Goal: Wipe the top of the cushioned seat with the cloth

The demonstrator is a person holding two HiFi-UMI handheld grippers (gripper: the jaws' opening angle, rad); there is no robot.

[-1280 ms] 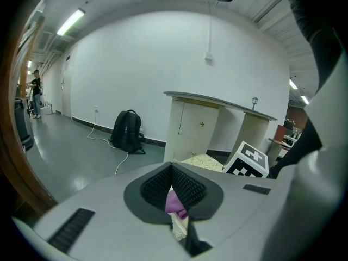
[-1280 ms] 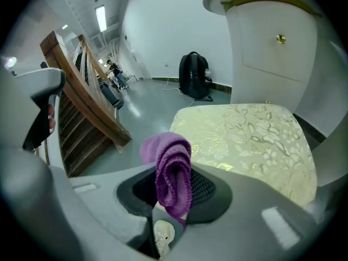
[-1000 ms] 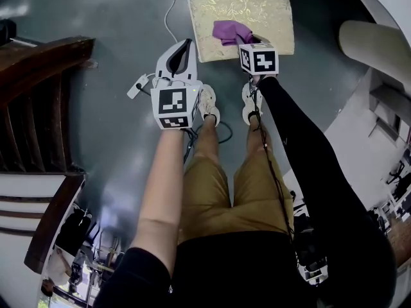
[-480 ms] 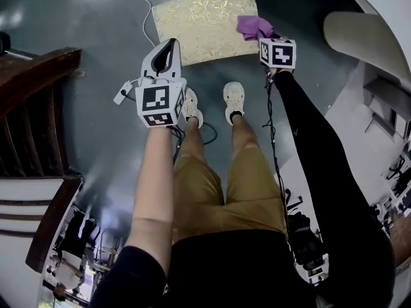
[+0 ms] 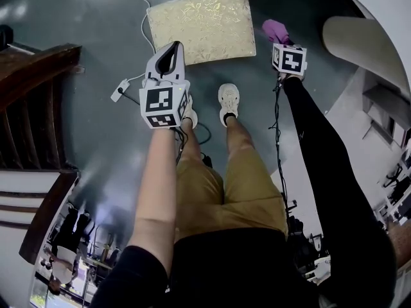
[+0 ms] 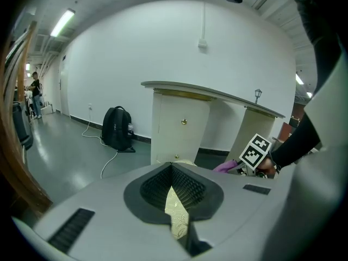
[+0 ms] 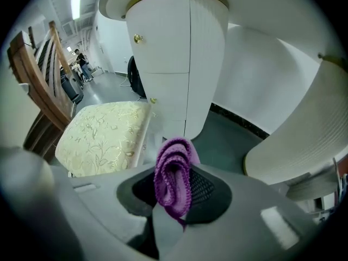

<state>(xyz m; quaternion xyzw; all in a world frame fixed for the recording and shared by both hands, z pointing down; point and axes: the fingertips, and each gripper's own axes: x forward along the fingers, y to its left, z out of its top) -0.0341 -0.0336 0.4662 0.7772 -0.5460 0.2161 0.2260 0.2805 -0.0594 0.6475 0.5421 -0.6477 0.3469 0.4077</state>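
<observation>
The cushioned seat (image 5: 199, 25), cream with a gold flower pattern, lies low on the grey floor ahead of the person's feet. My right gripper (image 5: 279, 38) is shut on the purple cloth (image 5: 275, 29) and hovers over the floor just right of the seat, clear of it. The right gripper view has the cloth (image 7: 174, 178) bunched between the jaws, with the seat (image 7: 103, 137) to the left. My left gripper (image 5: 172, 49) hangs above the seat's near edge, jaws together and holding nothing. A sliver of seat (image 6: 175, 208) shows through them.
A white cable and a power strip (image 5: 119, 94) lie on the floor left of the seat. Dark wooden furniture (image 5: 38, 108) fills the left side. White curved cabinets (image 7: 179, 64) and a white chair (image 5: 366, 37) stand at the right. A black backpack (image 6: 117, 129) leans on the far wall.
The right gripper has carried the cloth rightward off the seat top, from the cushion's right part to beyond its right edge. The left gripper has kept its place.
</observation>
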